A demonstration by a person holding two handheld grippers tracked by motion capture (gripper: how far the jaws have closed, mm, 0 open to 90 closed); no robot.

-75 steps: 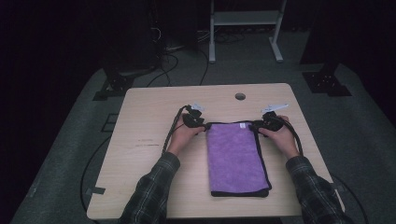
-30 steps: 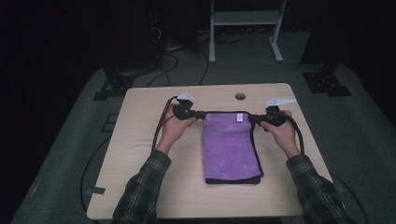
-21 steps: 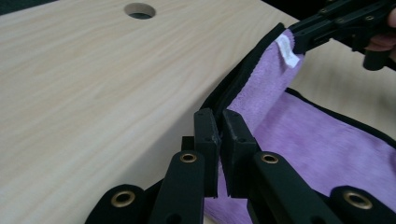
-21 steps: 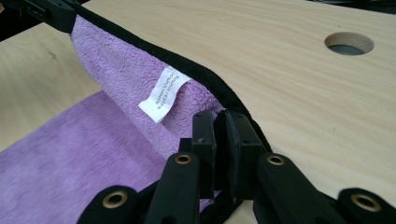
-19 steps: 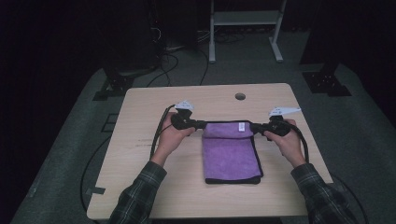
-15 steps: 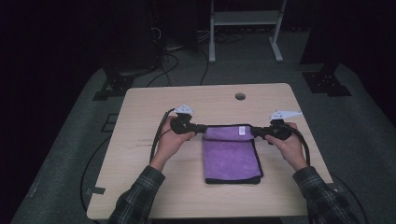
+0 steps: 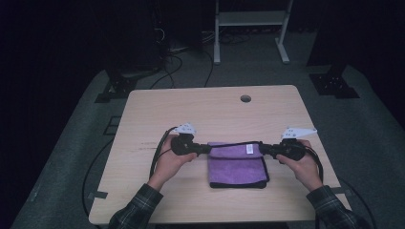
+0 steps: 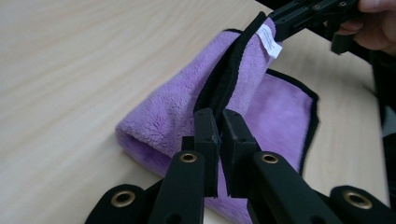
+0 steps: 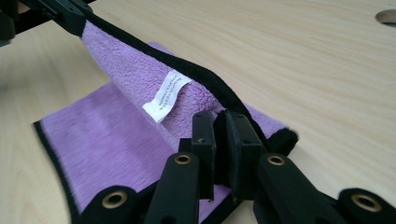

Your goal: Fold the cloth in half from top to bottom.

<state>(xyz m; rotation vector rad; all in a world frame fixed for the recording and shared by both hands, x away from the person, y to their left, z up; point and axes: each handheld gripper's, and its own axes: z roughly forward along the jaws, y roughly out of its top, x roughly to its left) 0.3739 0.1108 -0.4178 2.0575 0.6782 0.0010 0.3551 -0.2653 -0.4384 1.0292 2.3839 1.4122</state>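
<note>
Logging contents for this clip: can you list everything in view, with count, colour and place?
towel: one, purple with black trim, near middle of the table, far edge lifted and being folded toward the person
label: one, white, on the lifted edge
table: one, light wood, round hole near far edge
frame: one, white, on the floor behind
left gripper: black, shut on the towel's edge
right gripper: black, shut on the same edge
sleeves: two, plaid, bottom

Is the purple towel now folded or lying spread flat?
Partly folded: the purple towel has its black-trimmed edge lifted and doubled over its flat lower layer.
</note>
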